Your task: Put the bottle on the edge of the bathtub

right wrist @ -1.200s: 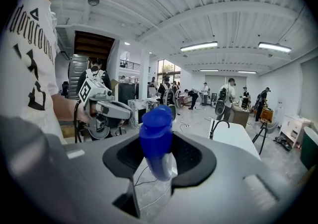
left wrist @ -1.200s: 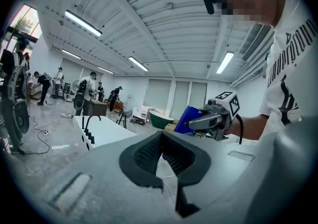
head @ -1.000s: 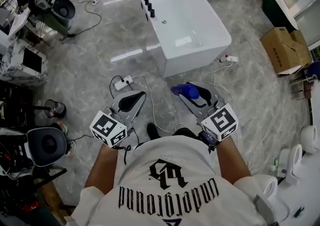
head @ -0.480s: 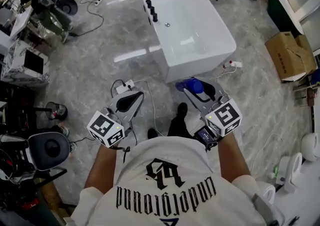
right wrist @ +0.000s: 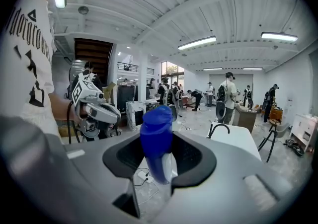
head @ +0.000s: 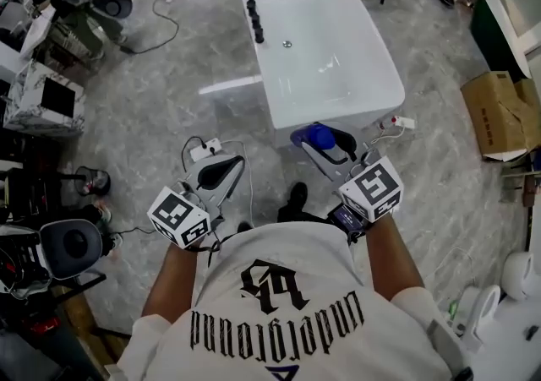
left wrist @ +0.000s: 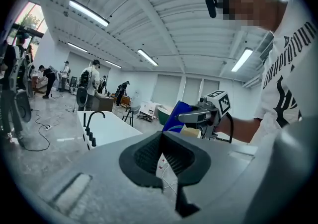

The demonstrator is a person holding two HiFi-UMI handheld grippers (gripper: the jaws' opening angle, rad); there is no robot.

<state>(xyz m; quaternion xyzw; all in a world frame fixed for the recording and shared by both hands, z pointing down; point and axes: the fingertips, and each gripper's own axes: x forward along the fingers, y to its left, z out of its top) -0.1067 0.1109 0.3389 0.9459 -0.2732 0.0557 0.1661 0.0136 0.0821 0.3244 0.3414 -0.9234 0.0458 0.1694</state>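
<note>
Floor point(head: 169, 117), grey marble, surrounds bathtub point(head: 334, 120); right tongs point(right wrist: 158, 161) clamp bottle point(right wrist: 156, 136), left tongs point(left wrist: 164, 161) apparently together.

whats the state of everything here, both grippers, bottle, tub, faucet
right gripper: shut on the blue bottle, held in the air in front of the bathtub's near end
blue bottle: clamped between the right fingers, roughly upright, not yet on the tub
left gripper: fingers together, empty
bathtub: empty, no water seen in it
black faucet: no water running
</note>
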